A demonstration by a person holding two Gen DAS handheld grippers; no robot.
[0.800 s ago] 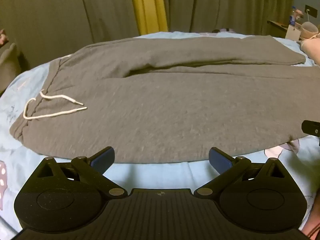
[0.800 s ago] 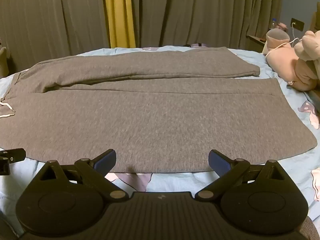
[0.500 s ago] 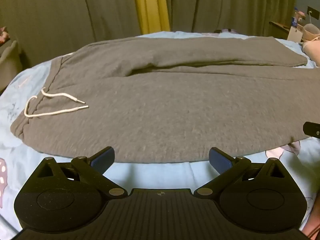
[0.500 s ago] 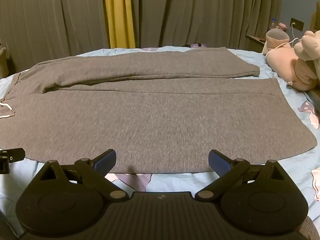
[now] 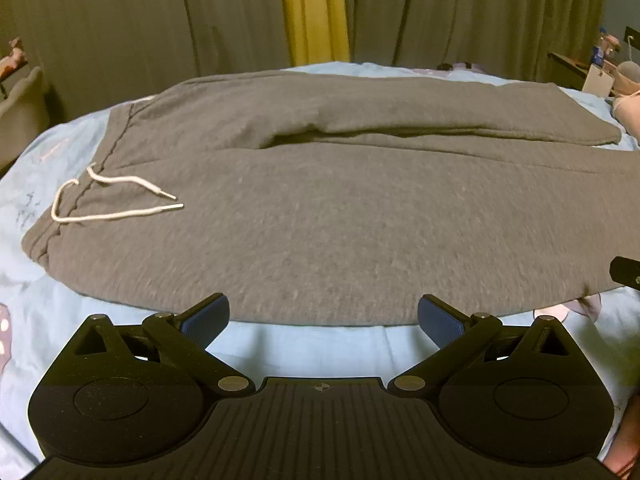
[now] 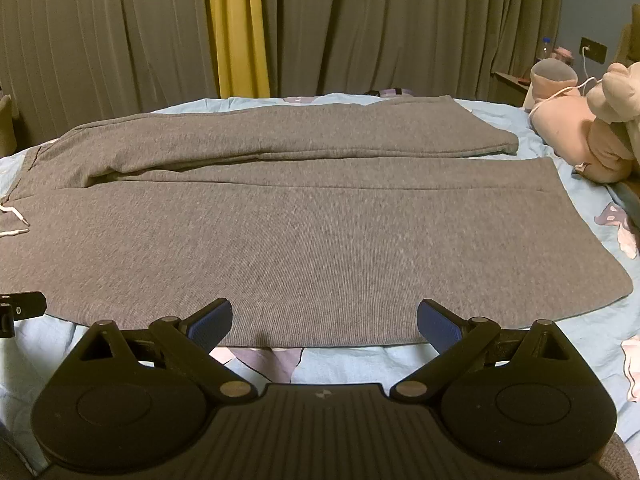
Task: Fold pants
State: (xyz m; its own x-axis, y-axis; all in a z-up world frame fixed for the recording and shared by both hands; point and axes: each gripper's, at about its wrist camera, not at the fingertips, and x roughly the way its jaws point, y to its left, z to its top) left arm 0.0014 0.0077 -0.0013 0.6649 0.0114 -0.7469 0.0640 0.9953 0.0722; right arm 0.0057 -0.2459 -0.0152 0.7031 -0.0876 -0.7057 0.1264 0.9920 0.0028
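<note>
Now both tools hover with jaws spread wide and empty: the left gripper (image 5: pixel 323 314) and the right gripper (image 6: pixel 325 320) each point down at the near long edge of the grey sweatpants (image 6: pixel 312 232), which lie flat on the light-blue bed sheet (image 5: pixel 320 348) just ahead of the jaws, one leg beyond the other. Waistband and white drawstring (image 5: pixel 116 200) lie ahead and left of the left jaws; the leg hem (image 6: pixel 592 240) lies ahead and right of the right jaws. For a clean lengthwise fold, each pair of jaws should probably pinch that near edge well apart, lifting both layers evenly.
</note>
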